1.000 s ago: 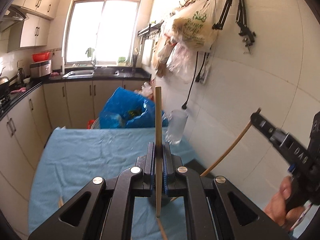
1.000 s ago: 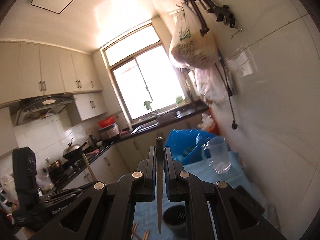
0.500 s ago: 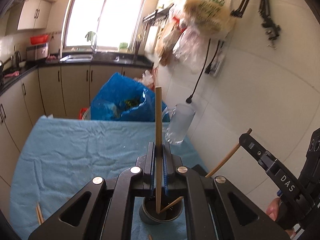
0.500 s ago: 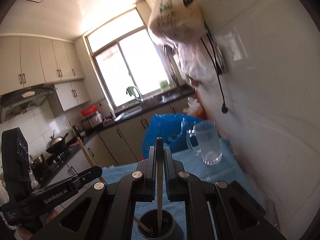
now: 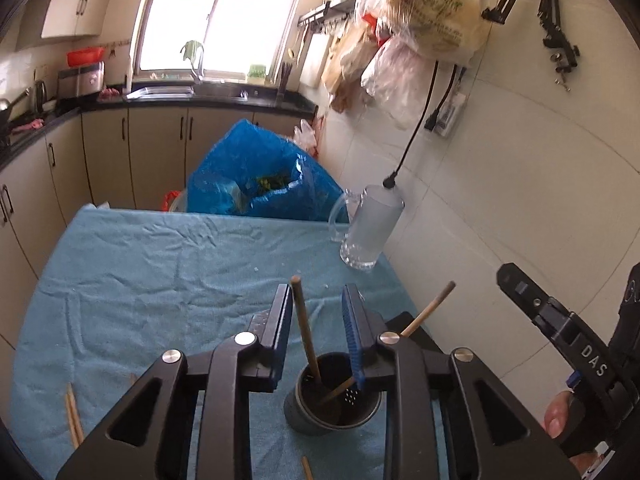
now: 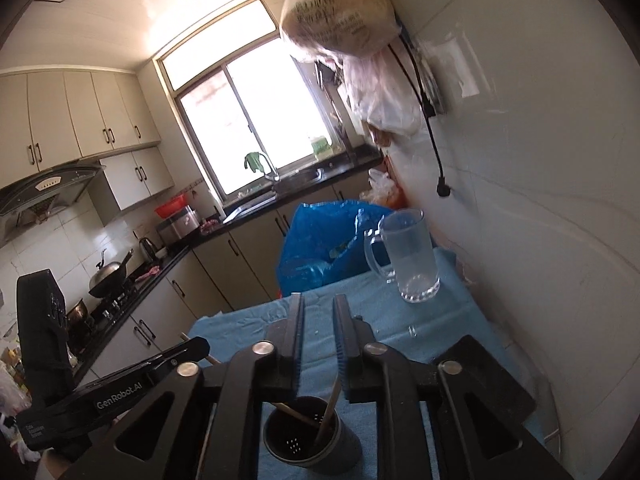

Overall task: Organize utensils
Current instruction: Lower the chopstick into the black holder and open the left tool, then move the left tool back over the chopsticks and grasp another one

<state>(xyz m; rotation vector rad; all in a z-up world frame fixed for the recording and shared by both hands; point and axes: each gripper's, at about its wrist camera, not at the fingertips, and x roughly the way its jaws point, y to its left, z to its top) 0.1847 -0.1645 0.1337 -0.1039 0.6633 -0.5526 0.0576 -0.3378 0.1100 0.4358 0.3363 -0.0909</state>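
- Over the dark perforated holder [image 5: 332, 404] on the blue cloth [image 5: 160, 280]: both grippers hang just above its mouth.
- Left gripper [image 5: 318, 312]: jaws opening, pads apart. One chopstick [image 5: 304, 328] stands between them, touching neither pad that I can see; its lower end sits inside the holder and it leans slightly left.
- Right gripper [image 6: 318, 320]: jaws opening, a clear gap between the pads, nothing pressed. Second chopstick [image 6: 328, 412] rests in the holder below, top leaning toward the right jaw.
- In the left wrist view the second chopstick slants out of the holder to the right, its tip past the left gripper's right finger.
- Loose chopsticks [image 5: 74, 416] lie on the cloth left of the holder; another end shows just in front of it.
- Glass mug [image 5: 370, 236] stands beyond the holder, near the tiled wall; blue bag [image 5: 256, 176] further back, off the cloth's far edge.
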